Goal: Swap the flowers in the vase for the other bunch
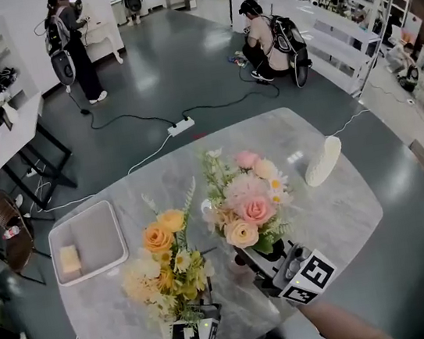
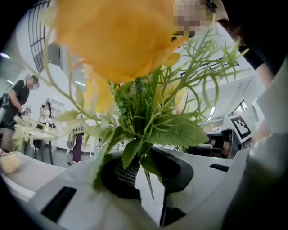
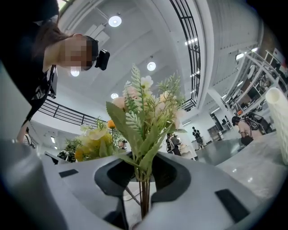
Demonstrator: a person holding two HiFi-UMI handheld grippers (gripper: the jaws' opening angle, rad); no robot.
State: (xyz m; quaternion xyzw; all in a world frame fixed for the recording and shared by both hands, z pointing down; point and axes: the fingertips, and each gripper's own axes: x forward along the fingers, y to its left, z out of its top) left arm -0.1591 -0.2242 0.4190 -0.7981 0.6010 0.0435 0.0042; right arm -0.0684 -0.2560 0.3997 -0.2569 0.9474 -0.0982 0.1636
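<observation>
My left hand-held gripper is clamped on the stems of the yellow-and-orange bunch; green leaves crowd between its jaws, and the blooms stand up above it. My right hand-held gripper is clamped on the thin stems of the pink bunch, which pass straight up through the gap between its jaws. I hold both bunches upright over the near part of the marble desk, side by side and close, with the yellow one on the left. The white ribbed vase stands on the desk farther out to the right, apart from both bunches. A white tray sits on the desk to the left, with a pale yellow block inside it.
</observation>
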